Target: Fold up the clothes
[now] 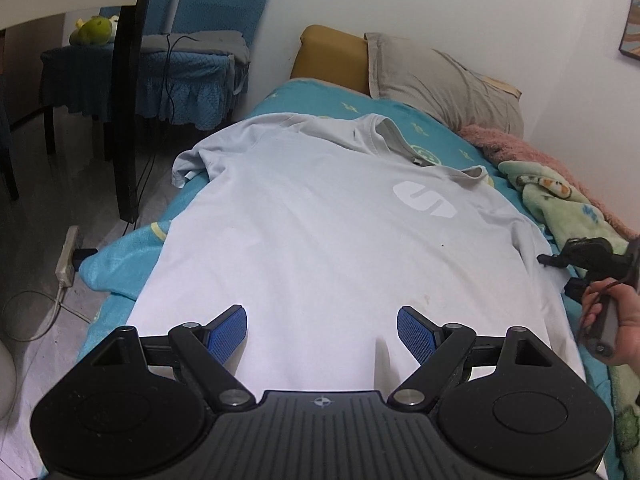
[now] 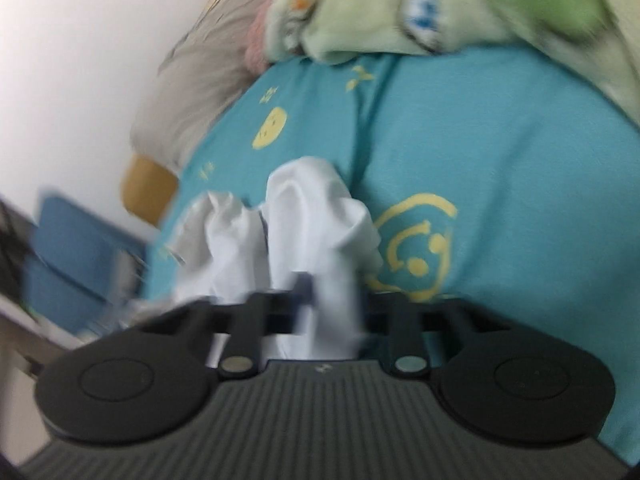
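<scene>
The left gripper [image 1: 322,330] hangs with its 2 blue pads [image 1: 228,330] spread wide over the near hem of the white T-shirt [image 1: 320,240], nothing pinched between them. The shirt lies flat, front up, on the bed's teal sheet [image 1: 120,264], collar toward the far end. At its right edge the right gripper [image 2: 316,292], held in a hand [image 1: 624,328], is clamped narrowly on a bunched fold of the white cloth; this view is blurred. Farther off lie a green blanket [image 1: 560,196] and a grey pillow [image 1: 440,84] against the wall.
</scene>
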`<state>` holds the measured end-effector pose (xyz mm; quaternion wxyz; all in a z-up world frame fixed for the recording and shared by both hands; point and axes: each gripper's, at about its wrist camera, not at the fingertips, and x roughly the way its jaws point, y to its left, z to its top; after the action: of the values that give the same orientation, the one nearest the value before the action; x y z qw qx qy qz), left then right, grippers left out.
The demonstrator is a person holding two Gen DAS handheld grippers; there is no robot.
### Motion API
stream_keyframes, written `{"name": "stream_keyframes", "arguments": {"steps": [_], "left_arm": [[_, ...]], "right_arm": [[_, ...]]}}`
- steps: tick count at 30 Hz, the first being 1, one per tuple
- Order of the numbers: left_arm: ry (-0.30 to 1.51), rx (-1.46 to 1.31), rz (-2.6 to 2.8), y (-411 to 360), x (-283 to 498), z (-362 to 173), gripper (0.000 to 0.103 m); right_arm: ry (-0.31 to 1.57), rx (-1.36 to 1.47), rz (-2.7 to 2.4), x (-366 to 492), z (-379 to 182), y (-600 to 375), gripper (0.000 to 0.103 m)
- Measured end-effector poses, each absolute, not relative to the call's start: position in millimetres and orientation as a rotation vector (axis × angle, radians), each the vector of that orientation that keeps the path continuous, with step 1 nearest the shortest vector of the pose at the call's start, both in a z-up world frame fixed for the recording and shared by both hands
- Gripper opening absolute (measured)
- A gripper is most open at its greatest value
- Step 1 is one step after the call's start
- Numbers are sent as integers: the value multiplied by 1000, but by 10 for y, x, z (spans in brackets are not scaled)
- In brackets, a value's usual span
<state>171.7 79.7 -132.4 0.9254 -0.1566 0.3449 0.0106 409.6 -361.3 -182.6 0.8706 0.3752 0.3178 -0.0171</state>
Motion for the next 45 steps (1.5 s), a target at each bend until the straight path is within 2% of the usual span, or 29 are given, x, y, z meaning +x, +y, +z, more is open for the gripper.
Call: {"name": "stream_keyframes", "arguments": {"steps": [6,10,15,17,19,20,21,27,37,40,45], "left_arm": [[684,-381,5,861,1735,-1284,84],[673,-379,1,864,1730,-1269,84],[663,-384,1,877,1719,-1255,84],[657,-388,1,885,1708,-1243,84],[652,-387,-3,879,1688,-1226,84],[651,-388,-6,875,1686,-1225,84],[651,-389,-10,870,1685,-1224,84],[649,-394,-26,855,1682,-1222,84],[678,-453,-42,931,1748,-1314,84],[690,-461,-42,931,1771,-1346,84],[694,-435,-34,897,1775,-1355,84]], "right_arm": [[509,230,35,4174,-1315,-2619,10],[460,-101,207,4108,-1304,-1789,10],[462,-247,419,3916,-1452,-1201,12],[460,-224,465,3871,-1430,-1183,17],[441,-127,524,3880,-1338,-1313,41],[425,-62,556,3882,-1280,-1404,62],[408,5,587,3883,-1221,-1498,74],[287,477,505,3955,-991,-2399,74],[217,1006,212,3918,-1559,-3704,75],[301,1054,114,3957,-1737,-3817,75],[574,914,60,4228,-1856,-3536,75]]}}
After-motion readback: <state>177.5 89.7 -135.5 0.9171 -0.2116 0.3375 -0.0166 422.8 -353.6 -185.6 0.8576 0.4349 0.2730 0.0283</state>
